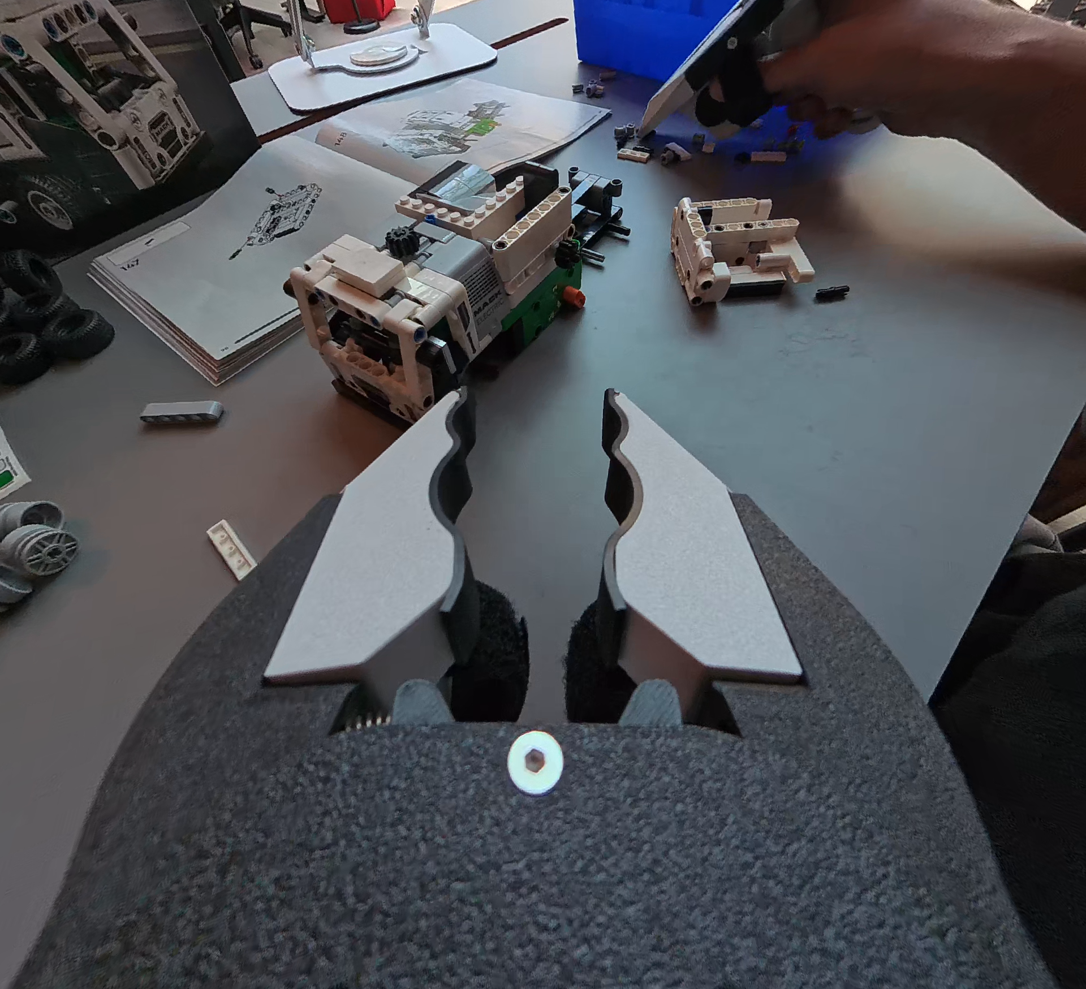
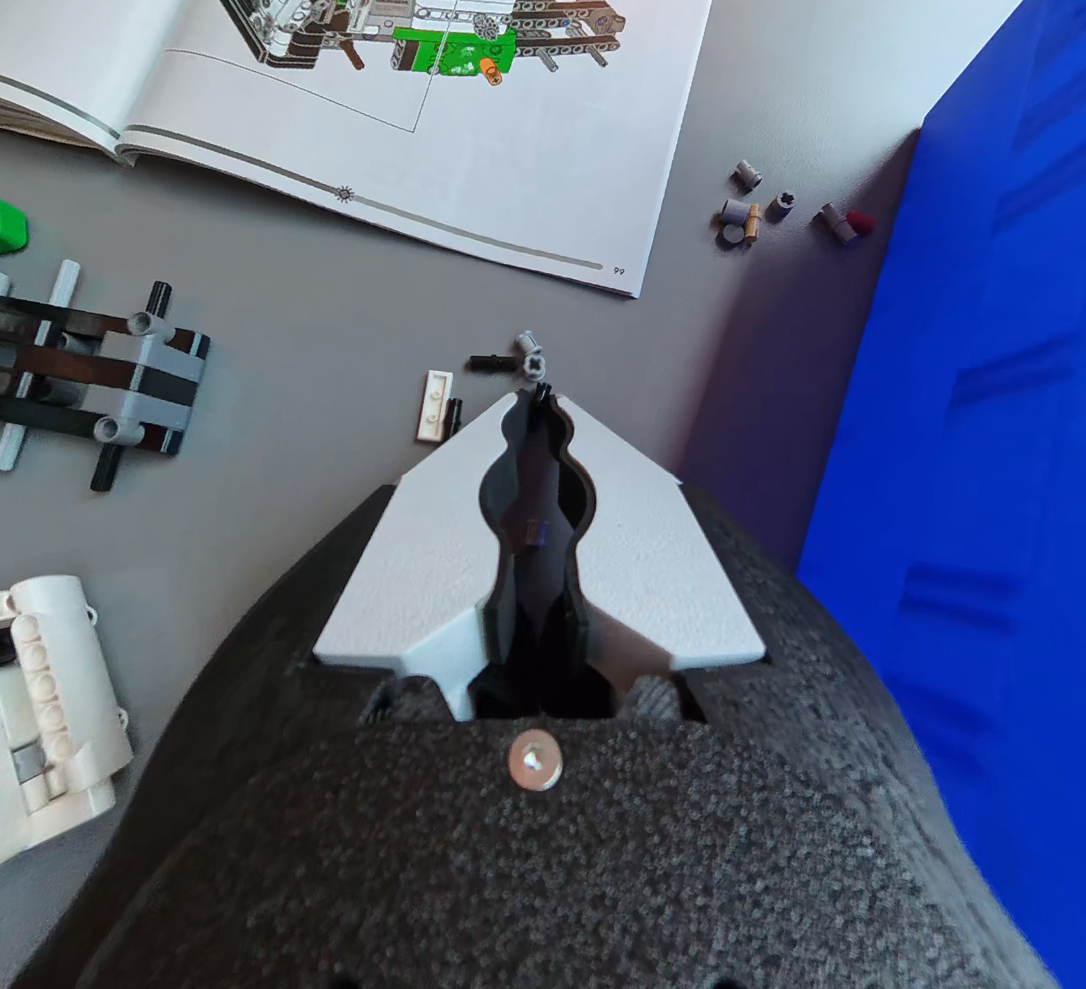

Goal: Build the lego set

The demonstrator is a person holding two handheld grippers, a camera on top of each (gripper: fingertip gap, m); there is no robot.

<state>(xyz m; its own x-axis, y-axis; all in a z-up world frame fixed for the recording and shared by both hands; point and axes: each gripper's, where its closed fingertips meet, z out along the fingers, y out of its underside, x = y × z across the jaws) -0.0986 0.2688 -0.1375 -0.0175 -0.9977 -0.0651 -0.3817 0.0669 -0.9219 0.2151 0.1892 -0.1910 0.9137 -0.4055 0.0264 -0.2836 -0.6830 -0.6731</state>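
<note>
The part-built white, grey and green lego truck (image 1: pixel 435 285) stands on the dark table, just beyond my left gripper (image 1: pixel 538 402), which is open and empty above the table. A white sub-assembly (image 1: pixel 734 250) lies to the truck's right. My right gripper (image 2: pixel 540 402) is shut on a small black pin (image 2: pixel 542 392) that sticks out between its tips. It hovers over loose small parts (image 2: pixel 532 358) beside the blue bin (image 2: pixel 969 373). In the left wrist view a hand holds the right gripper (image 1: pixel 646 129) at the upper right, tips down by the small parts (image 1: pixel 705 147).
The open instruction booklet (image 1: pixel 235 267) lies left of the truck and also shows in the right wrist view (image 2: pixel 411 138). Black tyres (image 1: pixel 41 314) and grey wheel hubs (image 1: pixel 35 543) sit at the left edge. A grey beam (image 1: pixel 182 411), a white plate (image 1: pixel 232 549) and a black pin (image 1: pixel 831 291) lie loose. My hands' fingertips stand some 35 cm from each other. My left tips are roughly 15 cm from the white sub-assembly (image 1: pixel 734 250).
</note>
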